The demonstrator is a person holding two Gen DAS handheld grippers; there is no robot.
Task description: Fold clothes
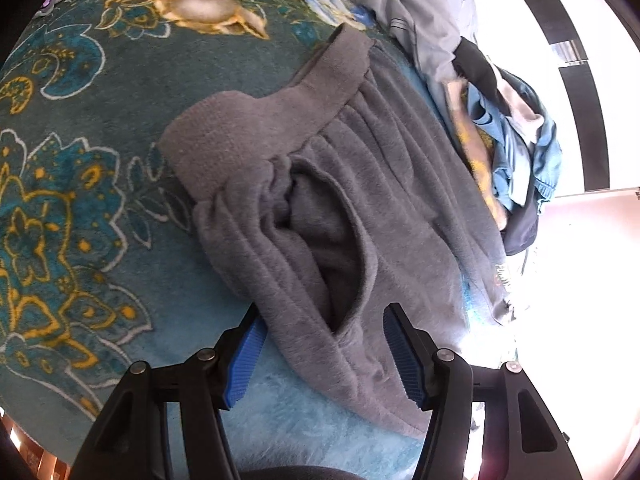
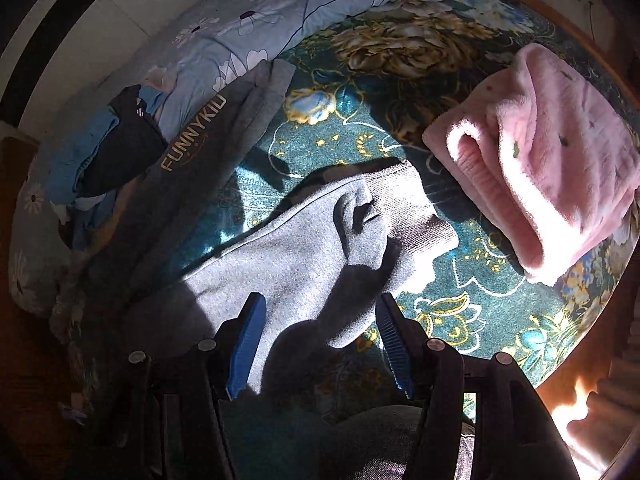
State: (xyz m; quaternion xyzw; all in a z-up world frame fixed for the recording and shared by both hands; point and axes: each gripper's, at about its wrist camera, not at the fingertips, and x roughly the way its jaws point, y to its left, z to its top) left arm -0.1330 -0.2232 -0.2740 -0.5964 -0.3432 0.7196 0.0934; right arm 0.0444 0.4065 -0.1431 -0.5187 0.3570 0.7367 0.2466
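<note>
I see both grippers spread wide, gripping nothing: left gripper [image 1: 324,354] straddles the grey fleece trousers [image 1: 320,200] on the floral bed cover [image 1: 72,128]; right gripper [image 2: 320,346] over their cuff [image 2: 404,208]. A dark garment [image 2: 192,136] reads "FUNNYKID".

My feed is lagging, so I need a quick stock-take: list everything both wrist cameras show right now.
grey fleece trousers: one, grey, spread on the blanket under the left tool
pink fleece garment: one, pink, folded, far right of the blanket
FUNNYKID garment: one, dark grey, beside the pile
clothes pile: one heap, blue and black, blanket edge
quilt: one, pale blue floral, far edge
blanket: one, teal floral
left tool: open, straddling the trousers
right tool: open, above a trouser cuff
</note>
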